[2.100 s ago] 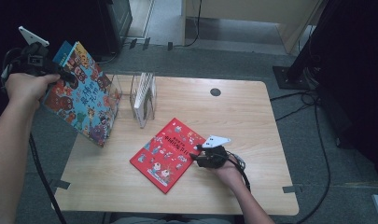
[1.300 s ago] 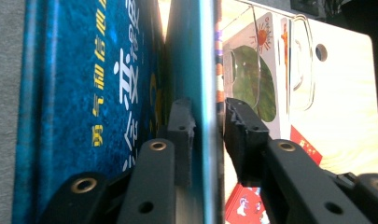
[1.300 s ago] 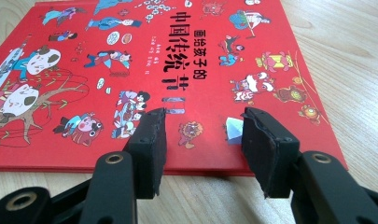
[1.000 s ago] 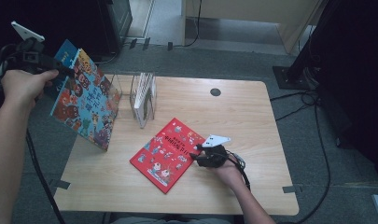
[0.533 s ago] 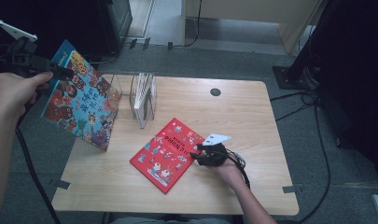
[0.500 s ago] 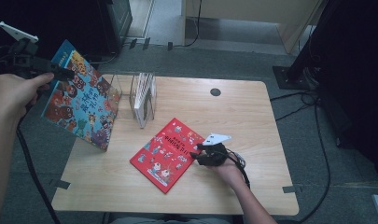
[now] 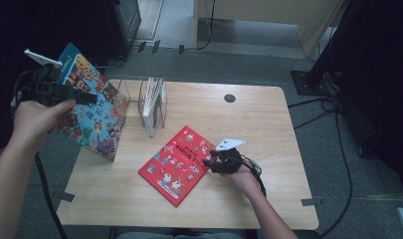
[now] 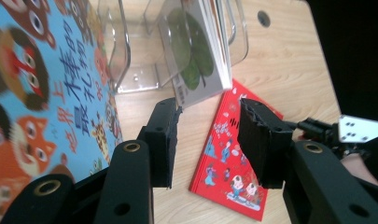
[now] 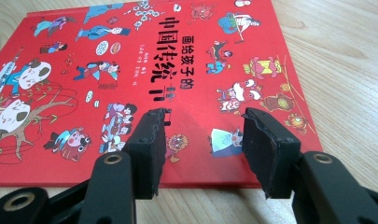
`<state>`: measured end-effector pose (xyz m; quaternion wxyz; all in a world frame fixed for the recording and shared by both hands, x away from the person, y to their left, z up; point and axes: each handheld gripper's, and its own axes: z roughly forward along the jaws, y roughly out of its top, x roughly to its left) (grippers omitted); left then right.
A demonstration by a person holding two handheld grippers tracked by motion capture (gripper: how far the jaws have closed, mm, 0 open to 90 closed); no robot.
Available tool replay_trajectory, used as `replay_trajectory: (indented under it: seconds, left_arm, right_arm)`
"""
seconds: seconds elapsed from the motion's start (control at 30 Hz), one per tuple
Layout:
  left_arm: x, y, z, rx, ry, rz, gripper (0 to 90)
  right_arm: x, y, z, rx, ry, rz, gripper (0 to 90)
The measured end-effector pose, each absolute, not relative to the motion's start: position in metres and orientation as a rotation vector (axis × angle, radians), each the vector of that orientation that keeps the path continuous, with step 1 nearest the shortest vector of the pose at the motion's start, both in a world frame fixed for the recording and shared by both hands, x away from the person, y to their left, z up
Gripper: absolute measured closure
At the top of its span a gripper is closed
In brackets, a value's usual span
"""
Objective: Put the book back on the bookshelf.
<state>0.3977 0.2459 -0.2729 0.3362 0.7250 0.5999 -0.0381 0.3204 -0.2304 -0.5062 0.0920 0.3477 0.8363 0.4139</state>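
Note:
A blue picture book (image 7: 92, 119) (image 8: 42, 93) stands tilted at the table's left edge, against the clear rack (image 7: 120, 94) (image 8: 130, 56). My left gripper (image 7: 87, 98) (image 8: 207, 116) is held up beside its cover. Its jaws have just been opening, nothing is between them, and the blue book lies outside the left jaw. A red picture book (image 7: 176, 162) (image 9: 144, 70) (image 8: 226, 163) lies flat mid-table. My right gripper (image 7: 209, 160) (image 9: 203, 123) rests low at its right edge, open, with the jaws over the cover and not pinching it.
Books (image 7: 153, 104) stand upright in the rack's right part, one with a green cover (image 8: 193, 60). A round black grommet (image 7: 229, 98) sits at the table's far side. Cables (image 7: 338, 149) run over the floor on the right. Bare table (image 7: 268, 129) lies right of the red book.
My left hand and gripper have come down and to the right along the blue book, which stays about where it was. The right hand and the red book have not moved.

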Motion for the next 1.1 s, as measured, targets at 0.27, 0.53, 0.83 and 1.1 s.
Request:
replay_trajectory:
  seconds: [0.27, 0.53, 0.83, 1.1]
  left_arm:
    - [0.385, 0.226, -0.301, 1.938, 1.502, -0.125, 53.6]
    - [0.377, 0.21, -0.33, 1.982, 1.47, -0.151, 51.2]
    - [0.368, 0.194, -0.357, 2.003, 1.402, -0.17, 48.7]
    - [0.361, 0.183, -0.375, 2.027, 1.374, -0.201, 50.3]
  right_arm:
    - [0.321, -0.23, -0.507, 1.034, 2.487, 1.223, 48.4]
    - [0.32, -0.231, -0.507, 1.039, 2.489, 1.216, 48.4]
    - [0.319, -0.233, -0.507, 1.041, 2.495, 1.21, 48.4]
    - [0.316, -0.235, -0.507, 1.054, 2.49, 1.206, 48.6]
